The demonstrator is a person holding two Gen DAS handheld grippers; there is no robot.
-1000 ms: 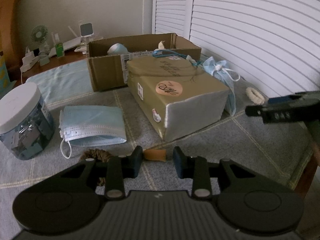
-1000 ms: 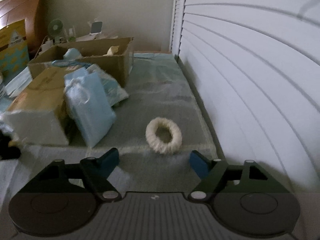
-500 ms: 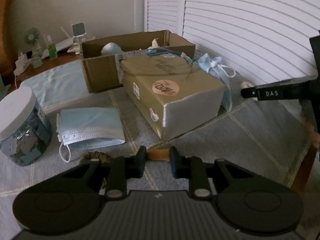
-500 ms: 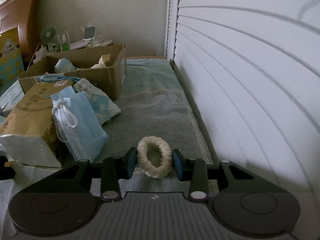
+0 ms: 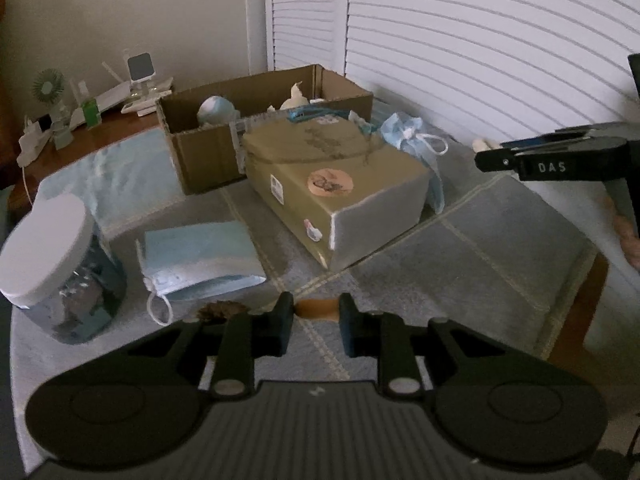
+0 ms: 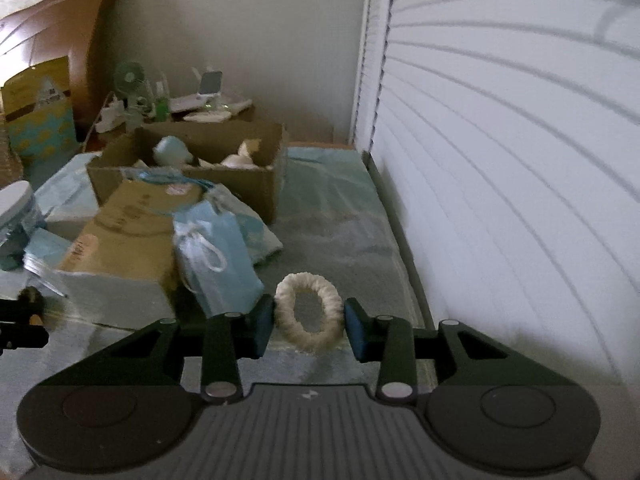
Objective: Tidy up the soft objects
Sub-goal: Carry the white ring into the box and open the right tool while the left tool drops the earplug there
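My left gripper [image 5: 316, 312] is shut on a small orange soft piece [image 5: 317, 309], held just above the grey cloth. A brown scrunchie [image 5: 220, 309] lies beside its left finger. My right gripper [image 6: 309, 316] is shut on a cream scrunchie [image 6: 309, 312], lifted off the cloth; it also shows in the left wrist view [image 5: 560, 158]. An open cardboard box [image 5: 208, 148] at the back holds soft items. A folded blue mask [image 5: 200, 260] lies left of a closed tan box [image 5: 336, 184].
A jar with a white lid [image 5: 52, 268] stands at the left. Blue masks [image 6: 216, 252] lean on the tan box's right side. White shutters [image 6: 520, 160] run along the right. The table's right edge [image 5: 580, 304] is near. A desk with small items [image 5: 92, 112] lies beyond.
Both grippers closed: the left on the orange piece, the right on the cream scrunchie. Both have since risen a little with their objects.
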